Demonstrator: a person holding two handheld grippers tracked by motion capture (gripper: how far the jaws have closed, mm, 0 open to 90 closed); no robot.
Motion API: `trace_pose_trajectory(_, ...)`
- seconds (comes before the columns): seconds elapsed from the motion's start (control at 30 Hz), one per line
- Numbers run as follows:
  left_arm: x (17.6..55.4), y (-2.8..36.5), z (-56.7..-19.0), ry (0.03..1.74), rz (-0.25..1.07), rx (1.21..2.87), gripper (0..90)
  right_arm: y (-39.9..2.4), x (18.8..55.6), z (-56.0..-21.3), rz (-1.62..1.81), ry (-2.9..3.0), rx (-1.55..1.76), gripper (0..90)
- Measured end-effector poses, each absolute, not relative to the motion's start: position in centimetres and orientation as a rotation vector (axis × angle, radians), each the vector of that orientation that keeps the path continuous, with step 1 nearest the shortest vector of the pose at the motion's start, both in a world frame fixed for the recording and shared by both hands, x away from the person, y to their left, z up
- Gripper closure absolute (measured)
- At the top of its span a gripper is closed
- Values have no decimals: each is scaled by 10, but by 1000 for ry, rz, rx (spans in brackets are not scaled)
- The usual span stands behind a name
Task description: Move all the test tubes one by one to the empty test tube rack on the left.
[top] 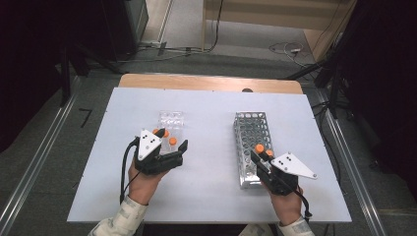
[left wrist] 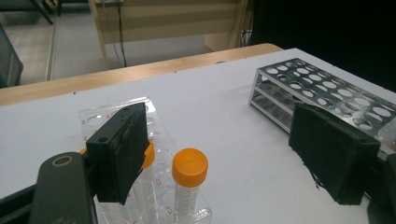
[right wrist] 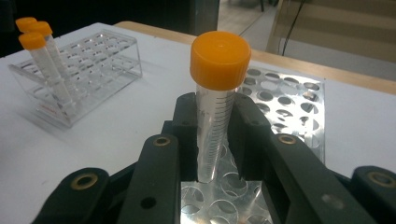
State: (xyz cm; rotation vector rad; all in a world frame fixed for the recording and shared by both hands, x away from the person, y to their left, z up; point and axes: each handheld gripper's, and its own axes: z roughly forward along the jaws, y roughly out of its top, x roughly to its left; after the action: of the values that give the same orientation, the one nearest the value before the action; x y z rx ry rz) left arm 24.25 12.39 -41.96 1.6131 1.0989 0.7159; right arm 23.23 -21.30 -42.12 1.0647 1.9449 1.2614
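Right gripper (right wrist: 215,140) holds one tube (right wrist: 215,98) above the metal rack (right wrist: 289,100).

The white table (top: 211,162) carries the metal rack on its right side and a clear plastic rack (top: 171,123) on its left. The tube is clear with printed scale lines and an orange screw cap, upright, clamped between the jaws over the rack's near holes. The left gripper (top: 169,147) stands wide, its jaws around orange-capped tubes (left wrist: 189,186).
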Motion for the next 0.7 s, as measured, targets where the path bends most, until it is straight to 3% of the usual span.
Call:
trace_pose_trajectory(0.3, 242, 123, -419, 1095, 711, 1612, 200, -208, 222, -410, 1310, 1943, 1005, 716)
trace_pose_trajectory(0.7, 240, 116, -419, 1071, 698, 1633, 200, -176, 222, -424, 1344, 2089, 942, 716)
